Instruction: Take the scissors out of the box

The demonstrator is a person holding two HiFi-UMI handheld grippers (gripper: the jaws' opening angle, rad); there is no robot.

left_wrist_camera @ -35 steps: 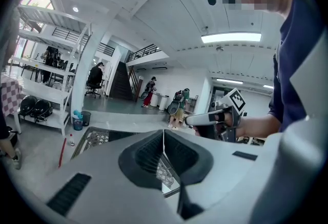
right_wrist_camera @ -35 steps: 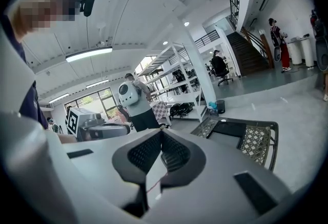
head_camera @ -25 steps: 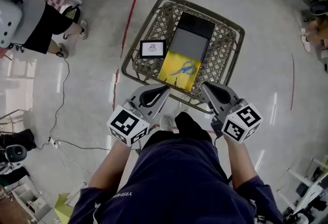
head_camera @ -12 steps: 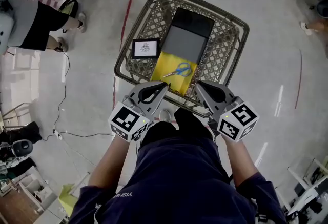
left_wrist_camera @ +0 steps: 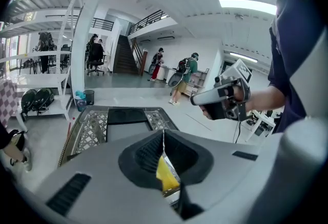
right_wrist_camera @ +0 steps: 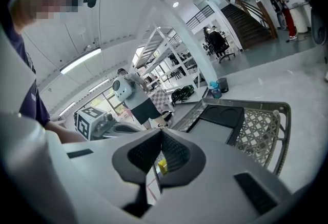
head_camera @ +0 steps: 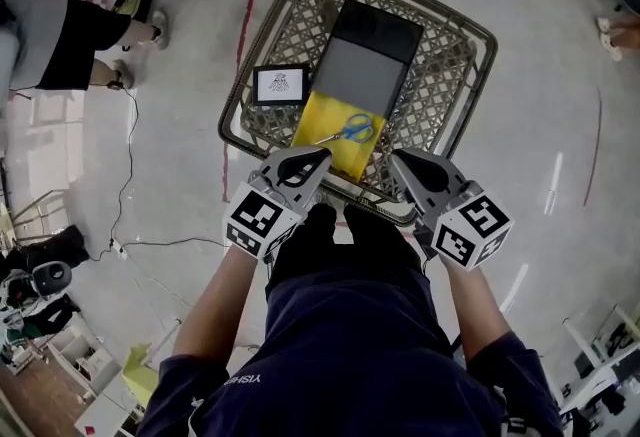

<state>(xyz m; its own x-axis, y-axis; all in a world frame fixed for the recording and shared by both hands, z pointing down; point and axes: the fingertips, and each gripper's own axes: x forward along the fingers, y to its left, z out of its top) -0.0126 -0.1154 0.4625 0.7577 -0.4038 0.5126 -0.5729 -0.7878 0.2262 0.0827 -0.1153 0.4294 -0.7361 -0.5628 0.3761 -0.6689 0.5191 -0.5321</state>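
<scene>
Blue-handled scissors [head_camera: 349,132] lie on the yellow inside of an open box [head_camera: 333,145] whose grey and black part [head_camera: 362,71] reaches toward the far end of a wire basket [head_camera: 459,92] on the floor. Both grippers hang at the basket's near rim, apart from the scissors. My left gripper [head_camera: 318,158] is shut and holds nothing. My right gripper [head_camera: 399,163] is also shut and holds nothing. In the left gripper view the jaws [left_wrist_camera: 163,135] meet above the basket [left_wrist_camera: 90,126]. In the right gripper view the jaws [right_wrist_camera: 160,134] also meet.
A small black-framed card [head_camera: 279,84] lies in the basket left of the box. A person [head_camera: 60,30] stands at the far left, with cables [head_camera: 128,175] on the floor. A red floor line [head_camera: 248,35] runs beside the basket. Shelving [left_wrist_camera: 43,64] stands beyond.
The view has shifted closer to the basket, which now sits a little higher and more central. Both grippers stayed shut at the near rim; the left one edged right.
</scene>
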